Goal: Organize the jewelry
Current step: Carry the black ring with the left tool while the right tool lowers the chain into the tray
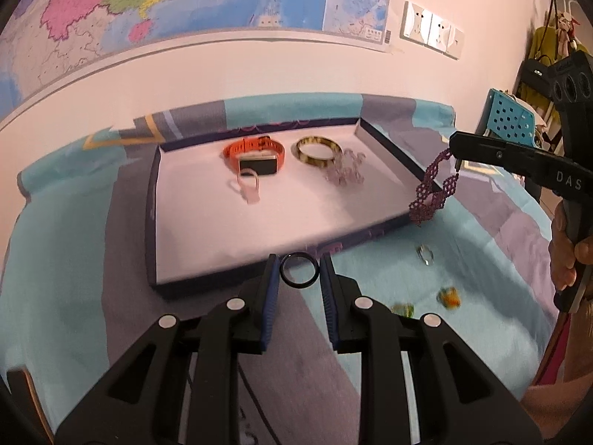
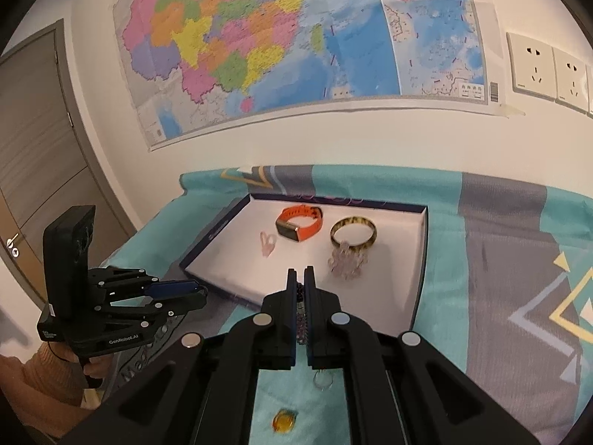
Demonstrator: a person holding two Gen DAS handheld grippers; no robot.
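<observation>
Your left gripper (image 1: 298,270) fingers pinch black ring (image 1: 298,270), hole facing you | right gripper (image 2: 300,278) fingers clamp purple beaded bracelet (image 1: 431,189), hanging 12-to-6, top hidden.

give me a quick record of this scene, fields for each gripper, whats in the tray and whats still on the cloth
left gripper: jaws shut on a black ring
right gripper: jaws shut on a purple beaded bracelet, which hangs beside the tray's right wall
tray: orange watch, tortoiseshell bangle, clear bead bracelet, pink ring piece
cloth: silver ring, two small amber pieces
</observation>
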